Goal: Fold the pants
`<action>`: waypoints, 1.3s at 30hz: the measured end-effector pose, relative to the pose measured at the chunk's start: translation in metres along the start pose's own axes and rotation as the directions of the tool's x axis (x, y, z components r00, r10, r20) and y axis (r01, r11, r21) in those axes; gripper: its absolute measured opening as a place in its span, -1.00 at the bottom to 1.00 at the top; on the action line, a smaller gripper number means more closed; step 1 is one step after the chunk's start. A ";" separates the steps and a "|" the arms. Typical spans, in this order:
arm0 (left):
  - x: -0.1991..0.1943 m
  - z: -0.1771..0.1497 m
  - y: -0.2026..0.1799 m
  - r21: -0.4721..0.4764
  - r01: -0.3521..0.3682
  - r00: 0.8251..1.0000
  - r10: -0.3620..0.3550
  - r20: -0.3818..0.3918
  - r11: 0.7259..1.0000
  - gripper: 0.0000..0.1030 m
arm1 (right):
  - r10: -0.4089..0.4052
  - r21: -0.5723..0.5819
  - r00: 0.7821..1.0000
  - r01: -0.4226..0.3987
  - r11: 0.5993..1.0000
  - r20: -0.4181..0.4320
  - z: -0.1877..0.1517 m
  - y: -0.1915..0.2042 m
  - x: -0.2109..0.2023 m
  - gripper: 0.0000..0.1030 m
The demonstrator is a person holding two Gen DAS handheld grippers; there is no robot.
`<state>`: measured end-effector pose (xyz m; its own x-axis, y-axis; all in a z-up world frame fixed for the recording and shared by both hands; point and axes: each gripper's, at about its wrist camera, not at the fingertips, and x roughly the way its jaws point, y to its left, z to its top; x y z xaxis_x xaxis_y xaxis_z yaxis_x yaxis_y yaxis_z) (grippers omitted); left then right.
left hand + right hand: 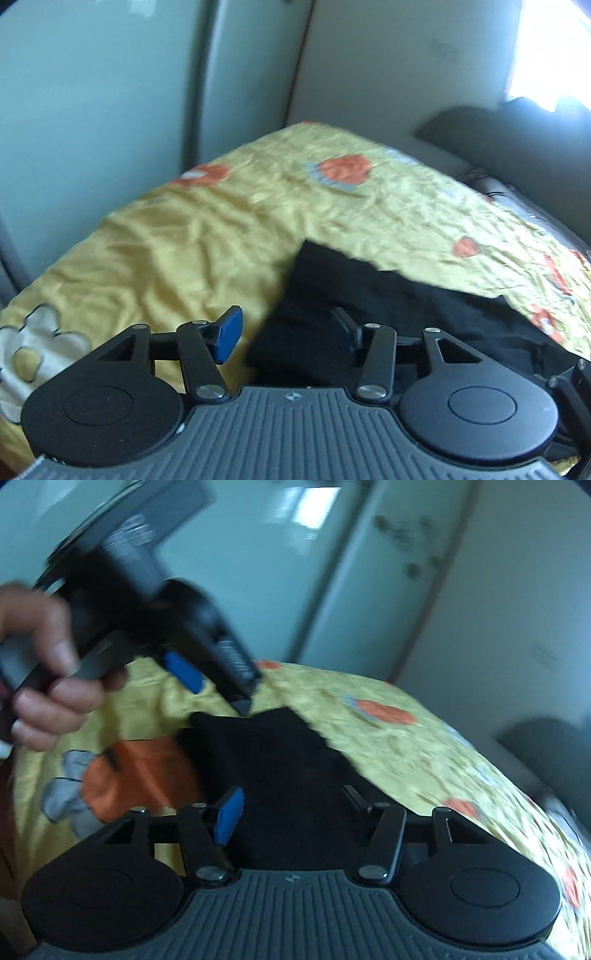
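Black pants [369, 317] lying flat on a bed, on top of a yellow bedspread [177, 251] printed with orange and grey flowers. In the right wrist view, dark cloth [291, 775] running from the near edge up to a far end with ragged corners. In the left wrist view, cloth filling the near right part of the bedspread, its left edge just past the gap of the tongs.

Left tongs [288, 332] spread wide apart, hovering over the left edge of the pants, nothing between the blue pads [229, 334]. Seen from the right wrist view too, blurred, held in a hand [48, 672] at the far left, tips close to the far end of the cloth; touching or not, cannot tell.

Right tongs [291, 814] likewise wide apart, above the near part of the pants, gripping nothing.

Beyond the bed, pale green cupboard doors [92, 92], a white wall and a dark cushion [517, 147] at far right.
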<state>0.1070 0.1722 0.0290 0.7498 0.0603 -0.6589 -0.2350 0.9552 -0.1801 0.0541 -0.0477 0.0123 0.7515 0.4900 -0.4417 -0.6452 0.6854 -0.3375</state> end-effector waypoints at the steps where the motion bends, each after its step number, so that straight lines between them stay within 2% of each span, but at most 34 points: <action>1: 0.001 0.001 0.007 -0.007 0.005 1.000 -0.005 -0.012 1.000 0.01 | 0.008 -0.020 1.000 -0.008 1.000 0.002 0.003 0.007 0.003 0.00; 5: 0.013 -0.009 0.017 0.009 0.024 0.998 -0.023 -0.066 1.000 -0.03 | 0.035 -0.035 0.999 -0.035 0.999 -0.004 0.007 0.022 0.012 -0.02; 7: 0.016 -0.014 0.019 0.018 0.026 0.998 -0.025 -0.064 1.000 -0.04 | 0.023 -0.051 1.000 -0.024 0.998 -0.017 0.009 0.026 0.021 -0.02; 8: 0.016 -0.017 0.020 0.023 0.027 0.998 -0.026 -0.059 0.999 -0.05 | 0.016 -0.067 0.999 -0.018 0.998 -0.029 0.008 0.030 0.025 -0.04; 10: 0.013 -0.017 0.022 0.018 0.035 0.998 -0.033 -0.061 0.999 -0.10 | 0.024 -0.087 0.998 -0.029 0.996 -0.054 0.007 0.035 0.028 -0.21; 12: 0.014 -0.015 0.027 -0.007 0.045 0.996 -0.046 -0.072 0.999 -0.08 | 0.035 -0.106 0.997 -0.042 0.993 -0.065 0.006 0.042 0.024 -0.22; 14: 0.012 -0.012 0.036 -0.055 0.060 0.994 -0.065 -0.088 0.997 0.04 | 0.021 -0.134 0.997 -0.030 0.991 -0.070 0.002 0.046 0.020 -0.22; 15: 0.012 -0.011 0.040 -0.079 0.066 0.992 -0.074 -0.101 0.995 0.15 | 0.010 -0.155 0.997 -0.023 0.988 -0.082 0.001 0.049 0.021 -0.22; 17: 0.010 -0.010 0.045 -0.122 0.089 0.987 -0.103 -0.119 0.989 0.21 | -0.021 -0.197 0.996 0.004 0.980 -0.082 -0.003 0.057 0.024 -0.22; 21: 0.011 -0.012 0.049 -0.205 0.180 0.962 -0.215 -0.166 0.962 0.31 | -0.095 -0.286 0.994 0.076 0.955 -0.051 -0.008 0.069 0.031 -0.22; 23: 0.013 -0.016 0.052 -0.269 0.234 0.941 -0.286 -0.178 0.935 0.37 | -0.111 -0.317 0.993 0.096 0.944 -0.030 -0.009 0.074 0.040 -0.22; 25: 0.018 -0.021 0.058 -0.358 0.288 0.910 -0.370 -0.186 0.888 0.43 | -0.119 -0.347 0.993 0.107 0.932 -0.014 -0.009 0.076 0.046 -0.27; 26: 0.022 -0.024 0.061 -0.407 0.310 0.894 -0.409 -0.183 0.859 0.44 | -0.111 -0.352 0.994 0.102 0.931 -0.005 -0.008 0.076 0.049 -0.41; 27: 0.026 -0.026 0.064 -0.456 0.325 0.880 -0.442 -0.175 0.828 0.45 | -0.099 -0.338 0.995 0.094 0.936 0.002 -0.007 0.075 0.051 -0.68; 28: 0.029 -0.028 0.067 -0.502 0.336 0.868 -0.468 -0.162 0.797 0.48 | -0.093 -0.315 0.996 0.092 0.944 0.012 -0.006 0.073 0.051 -0.77; 30: 0.035 -0.030 0.069 -0.561 0.367 0.844 -0.519 -0.134 0.742 0.52 | -0.081 -0.252 0.996 0.086 0.964 0.029 -0.002 0.064 0.047 -0.79; 33: 0.049 -0.032 0.068 -0.632 0.397 0.808 -0.580 -0.104 0.666 0.55 | -0.039 -0.083 0.998 0.043 0.996 0.040 0.005 0.037 0.039 -0.79; 35: 0.061 -0.030 0.065 -0.675 0.411 0.791 -0.608 -0.071 0.613 0.55 | -0.011 0.001 0.999 0.011 1.000 0.044 0.009 0.023 0.036 -0.79; 36: 0.065 -0.028 0.064 -0.691 0.411 0.787 -0.614 -0.060 0.595 0.55 | -0.003 0.026 0.999 0.001 1.000 0.044 0.010 0.018 0.034 -0.79; 38: 0.075 -0.023 0.059 -0.706 0.421 0.783 -0.621 -0.033 0.569 0.55 | 0.017 0.065 0.999 -0.019 0.998 0.042 0.010 0.011 0.032 -0.79; 39: 0.080 -0.020 0.056 -0.705 0.427 0.784 -0.620 -0.023 0.566 0.55 | 0.031 0.079 0.999 -0.034 0.996 0.035 0.010 0.009 0.032 -0.79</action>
<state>0.1413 0.2251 -0.0482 0.7193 -0.5517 -0.4223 -0.2495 0.3621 -0.8981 0.0736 -0.0201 0.0033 0.7357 0.5296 -0.4223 -0.6573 0.7088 -0.2562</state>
